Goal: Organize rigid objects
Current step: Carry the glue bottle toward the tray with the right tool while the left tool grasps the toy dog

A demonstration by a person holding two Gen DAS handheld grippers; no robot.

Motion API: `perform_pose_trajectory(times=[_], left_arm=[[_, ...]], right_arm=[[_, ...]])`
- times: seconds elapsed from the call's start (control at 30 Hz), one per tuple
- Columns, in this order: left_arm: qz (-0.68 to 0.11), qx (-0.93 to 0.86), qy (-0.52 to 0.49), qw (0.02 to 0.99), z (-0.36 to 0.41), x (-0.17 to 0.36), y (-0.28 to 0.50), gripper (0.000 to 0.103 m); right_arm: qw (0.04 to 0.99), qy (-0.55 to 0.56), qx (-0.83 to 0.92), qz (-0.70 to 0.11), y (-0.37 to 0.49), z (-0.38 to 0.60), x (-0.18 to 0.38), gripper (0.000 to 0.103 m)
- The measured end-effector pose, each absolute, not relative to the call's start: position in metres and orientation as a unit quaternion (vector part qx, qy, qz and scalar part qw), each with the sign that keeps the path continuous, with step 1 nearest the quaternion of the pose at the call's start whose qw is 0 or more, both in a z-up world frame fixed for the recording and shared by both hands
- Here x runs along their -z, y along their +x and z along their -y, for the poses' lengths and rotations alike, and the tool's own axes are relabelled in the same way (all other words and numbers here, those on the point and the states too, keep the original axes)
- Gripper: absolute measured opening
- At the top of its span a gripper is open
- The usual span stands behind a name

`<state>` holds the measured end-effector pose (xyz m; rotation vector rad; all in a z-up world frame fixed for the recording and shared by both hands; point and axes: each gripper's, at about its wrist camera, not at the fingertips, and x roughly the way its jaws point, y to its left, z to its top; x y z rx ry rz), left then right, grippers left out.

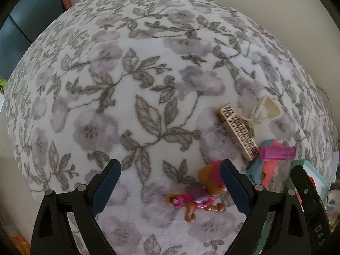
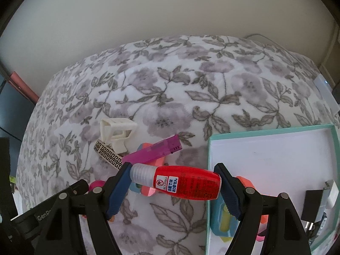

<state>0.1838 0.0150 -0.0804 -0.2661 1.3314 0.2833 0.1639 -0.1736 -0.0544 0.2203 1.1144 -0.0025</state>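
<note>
Crosswise, red bottle [image 2: 180, 181] clamped in right claw [image 2: 174, 182], left claw [image 1: 171, 170] agape

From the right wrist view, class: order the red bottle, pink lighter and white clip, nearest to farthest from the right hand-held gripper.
1. Red bottle: held across the right hand-held gripper.
2. Pink lighter: just beyond, left.
3. White clip: farthest, upper left.

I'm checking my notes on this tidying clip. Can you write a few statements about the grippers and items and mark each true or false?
1. The right gripper grips a red bottle end to end. True.
2. The left gripper holds the pink lighter. False: its jaws are open and empty above a toy figure.
3. The teal-rimmed box is packed full. False: much of its white floor is bare.
4. The white clip lies against the patterned bar. True.
</note>
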Motion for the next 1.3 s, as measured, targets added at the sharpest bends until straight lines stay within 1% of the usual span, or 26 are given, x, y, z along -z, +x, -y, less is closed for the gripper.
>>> perform_pose_trajectory(times=[0.17, 0.47, 0.63, 0.67, 0.7, 0.77, 0.8, 0.83, 0.93, 0.97, 1.3], left_arm=[[-0.616, -0.109, -0.106, 0.773, 0.005, 0.076, 0.189, 0.094], [-0.641, -0.092, -0.053, 0.760, 0.036, 0.099, 0.196, 0.094], [-0.652, -0.090, -0.052, 0.751, 0.040, 0.112, 0.197, 0.094], [-0.654, -0.088, -0.051, 0.749, 0.041, 0.114, 0.197, 0.093], [-0.655, -0.086, -0.051, 0.749, 0.043, 0.115, 0.196, 0.087], [-0.654, -0.081, -0.053, 0.750, 0.045, 0.114, 0.196, 0.081], [-0.653, -0.080, -0.052, 0.751, 0.048, 0.113, 0.193, 0.075], [-0.651, -0.079, -0.051, 0.753, 0.049, 0.112, 0.192, 0.072], [-0.646, -0.076, -0.049, 0.758, 0.051, 0.107, 0.190, 0.057], [-0.644, -0.075, -0.049, 0.759, 0.051, 0.104, 0.183, 0.050], [-0.637, -0.075, -0.068, 0.764, 0.045, 0.079, 0.162, 0.050]], right_arm=[[0.842, 0.111, 0.003, -0.528, 0.162, 0.178, 0.053, 0.080], [0.838, 0.122, 0.009, -0.532, 0.156, 0.185, 0.050, 0.080], [0.836, 0.125, 0.010, -0.535, 0.151, 0.189, 0.048, 0.080], [0.835, 0.126, 0.009, -0.535, 0.150, 0.189, 0.047, 0.080], [0.835, 0.127, 0.009, -0.535, 0.148, 0.190, 0.046, 0.080], [0.835, 0.129, 0.010, -0.535, 0.145, 0.192, 0.044, 0.080], [0.835, 0.130, 0.010, -0.535, 0.144, 0.194, 0.043, 0.080], [0.835, 0.131, 0.011, -0.534, 0.142, 0.195, 0.042, 0.080], [0.834, 0.138, 0.015, -0.534, 0.135, 0.202, 0.039, 0.080], [0.833, 0.141, 0.017, -0.534, 0.133, 0.204, 0.038, 0.080], [0.827, 0.171, 0.030, -0.534, 0.105, 0.224, 0.031, 0.080]])
